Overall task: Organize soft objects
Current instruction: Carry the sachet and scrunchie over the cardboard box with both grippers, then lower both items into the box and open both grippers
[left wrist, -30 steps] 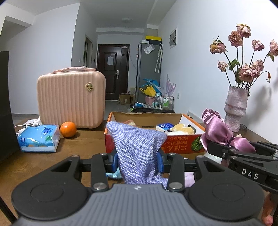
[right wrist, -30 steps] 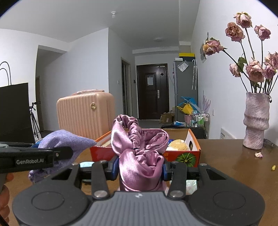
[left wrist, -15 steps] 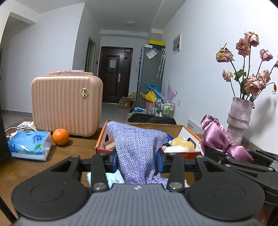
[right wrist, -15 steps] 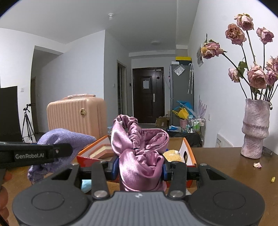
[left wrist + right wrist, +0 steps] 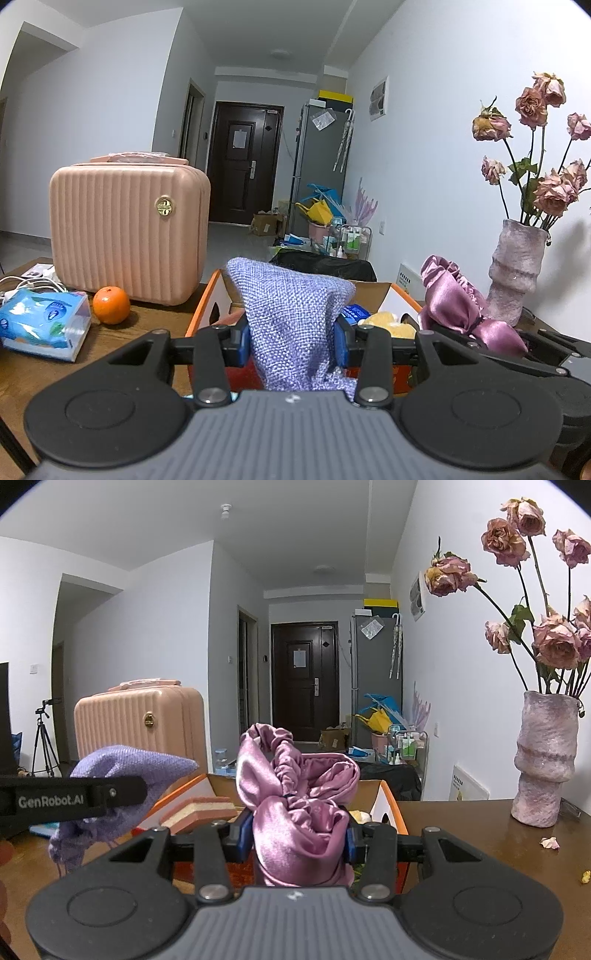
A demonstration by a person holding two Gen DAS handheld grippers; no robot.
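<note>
Both claws carry soft items just short of the open box.

The left claw [image 5: 291, 341] is clenched on a lavender woven cloth [image 5: 295, 317], which stands up between its pads and droops below them; the right claw [image 5: 297, 840] grips a bunched pink satin cloth [image 5: 299, 805] the same way. The orange-edged cardboard box [image 5: 391, 805] sits on the wooden table [image 5: 461, 827] directly ahead of both claws and slightly below them, its mouth open upward, with a yellow plush toy [image 5: 388, 319] and a layered sponge [image 5: 201, 810] already inside. The two claws sit side by side, about equally near. To my eye, the drop needs each cloth carried forward past the near wall before release.
</note>
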